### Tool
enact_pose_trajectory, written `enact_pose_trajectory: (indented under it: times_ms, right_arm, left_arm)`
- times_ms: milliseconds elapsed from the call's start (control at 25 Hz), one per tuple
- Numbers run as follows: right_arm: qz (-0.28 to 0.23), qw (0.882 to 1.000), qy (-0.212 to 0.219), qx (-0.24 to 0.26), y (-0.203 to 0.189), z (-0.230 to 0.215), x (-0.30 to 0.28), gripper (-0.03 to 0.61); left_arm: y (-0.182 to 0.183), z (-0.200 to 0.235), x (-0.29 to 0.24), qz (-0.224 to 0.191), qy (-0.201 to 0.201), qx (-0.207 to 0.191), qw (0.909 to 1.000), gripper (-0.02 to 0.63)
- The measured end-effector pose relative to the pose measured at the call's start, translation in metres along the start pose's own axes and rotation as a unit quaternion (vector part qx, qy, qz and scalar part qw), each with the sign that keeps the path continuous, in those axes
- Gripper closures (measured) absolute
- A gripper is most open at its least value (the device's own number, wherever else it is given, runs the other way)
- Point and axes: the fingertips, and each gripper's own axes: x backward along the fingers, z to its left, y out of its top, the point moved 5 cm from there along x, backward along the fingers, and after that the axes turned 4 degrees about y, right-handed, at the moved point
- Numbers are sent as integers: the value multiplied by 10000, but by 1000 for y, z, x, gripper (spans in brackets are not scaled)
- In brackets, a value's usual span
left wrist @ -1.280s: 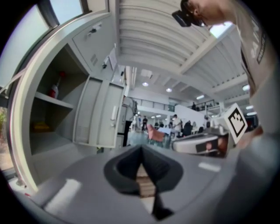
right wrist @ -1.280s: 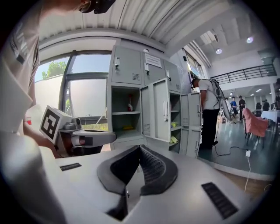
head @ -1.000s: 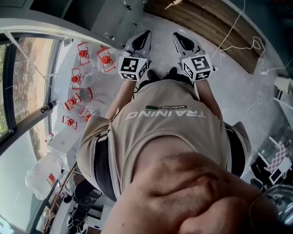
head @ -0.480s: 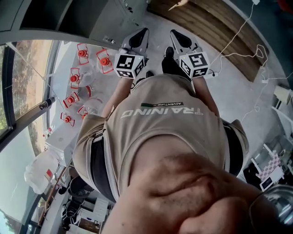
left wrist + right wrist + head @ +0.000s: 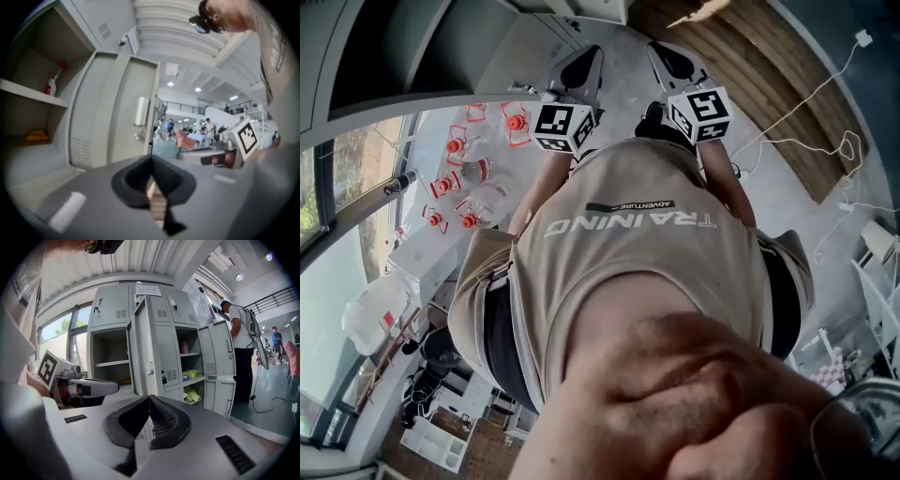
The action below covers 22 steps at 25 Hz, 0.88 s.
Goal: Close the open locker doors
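**Head view.** The left gripper [image 5: 584, 66] and right gripper [image 5: 670, 58] are held side by side ahead of the person's beige shirt [image 5: 628, 234], both pointing towards the grey lockers [image 5: 441, 37]. Red-capped bottles [image 5: 459, 169] stand on a surface at the left.

**Left gripper view.** The jaws of the left gripper [image 5: 151, 160] are closed, with nothing between them. Beyond them an open locker door [image 5: 124, 108] stands ajar beside an open compartment holding a red-capped bottle [image 5: 54, 80] on its shelf.

**Right gripper view.** The jaws of the right gripper [image 5: 149, 401] are closed and empty. Straight ahead, well apart from them, one locker door [image 5: 161, 350] stands open. Another person [image 5: 241, 348] stands at a further open door [image 5: 220, 350].
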Motion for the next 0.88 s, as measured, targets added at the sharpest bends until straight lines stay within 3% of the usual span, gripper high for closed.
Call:
enact_pose_trajectory:
  times_ms: [440,880]
  right_arm:
    - [-212,9923,1216,68,16,-60,-47,563]
    - [-15,9877,1541,265,27,-66,-81,563]
  left_arm:
    - [-3,0,-57,181,699,196,9972,614]
    - [-12,13,-57,319,912,325,9948,614]
